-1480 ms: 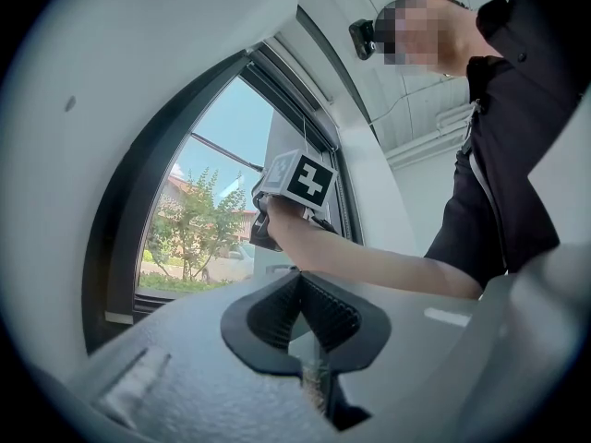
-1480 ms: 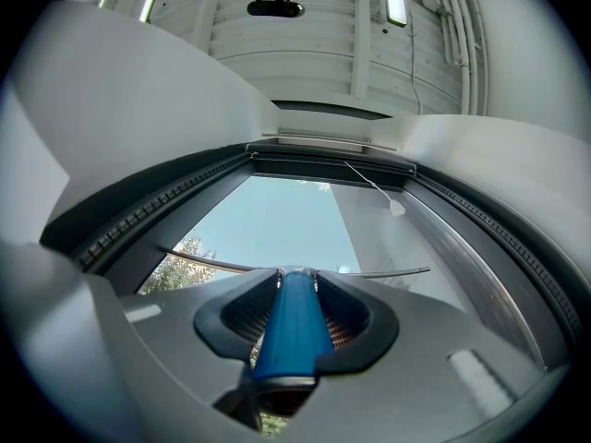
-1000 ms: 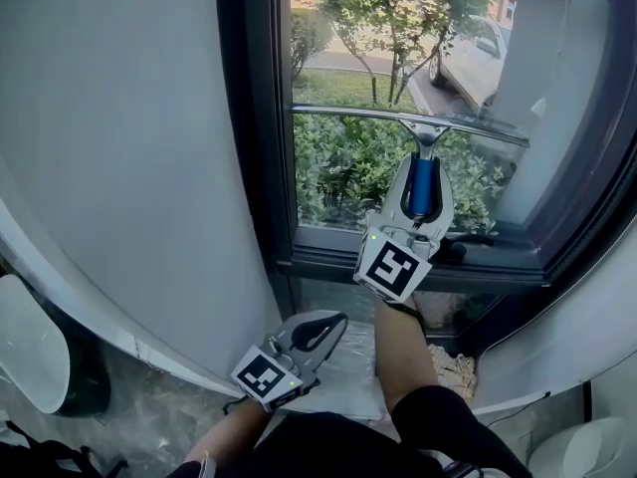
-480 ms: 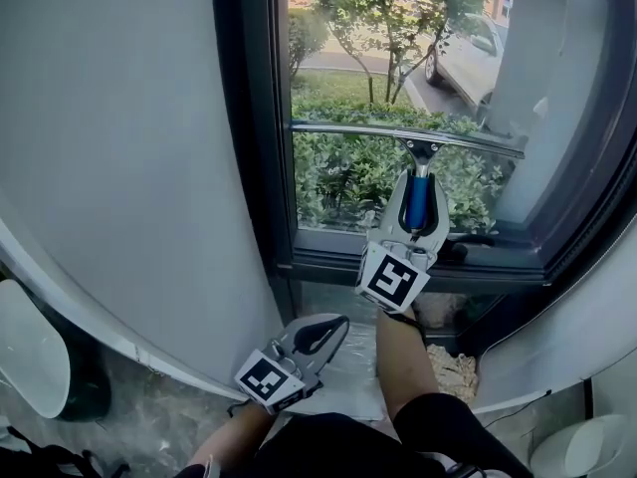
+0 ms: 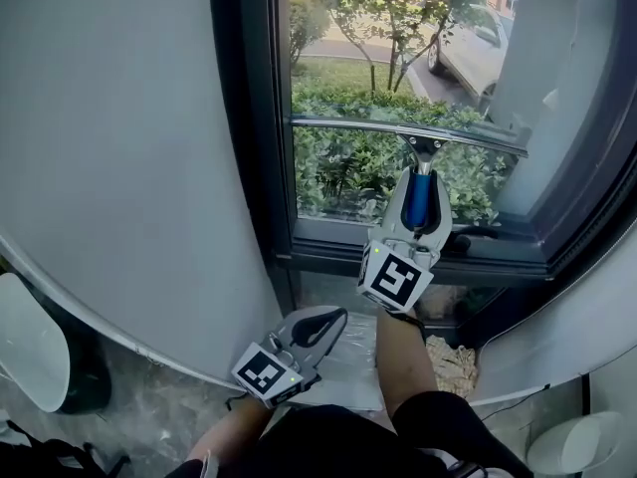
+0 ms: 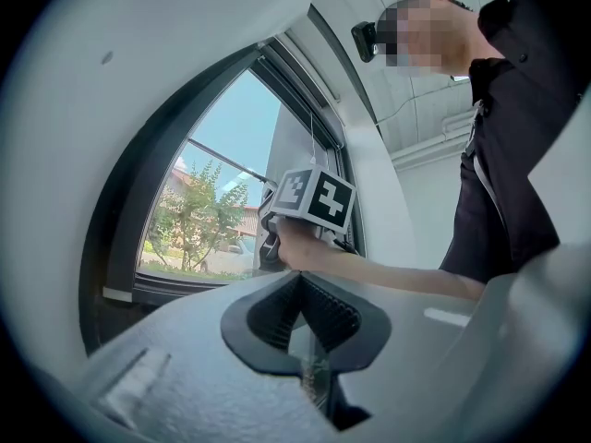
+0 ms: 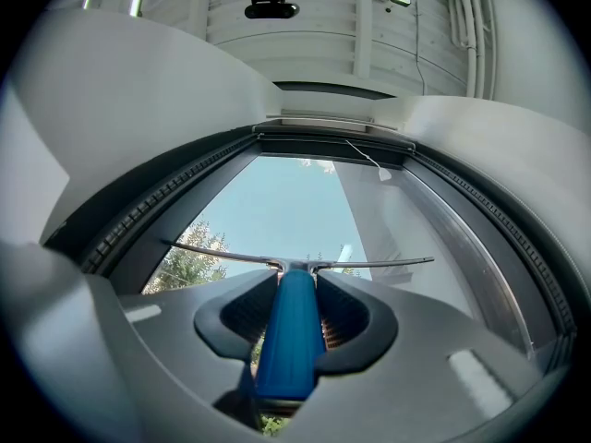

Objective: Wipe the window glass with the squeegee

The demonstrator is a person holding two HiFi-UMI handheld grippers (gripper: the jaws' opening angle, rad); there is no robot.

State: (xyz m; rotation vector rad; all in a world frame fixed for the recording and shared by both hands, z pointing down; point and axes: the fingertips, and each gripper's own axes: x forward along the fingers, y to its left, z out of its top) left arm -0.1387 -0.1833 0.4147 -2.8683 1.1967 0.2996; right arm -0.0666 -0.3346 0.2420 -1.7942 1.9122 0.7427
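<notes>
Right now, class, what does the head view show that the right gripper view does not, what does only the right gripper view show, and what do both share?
Only the head view: the left gripper, shut and empty, low beside the wall; the car outside; a cloth on the floor.
Only the right gripper view: the window frame's top, a hanging cord and the ceiling.
Both: the right gripper shut on the blue handle of the squeegee, with its blade at the glass.
</notes>
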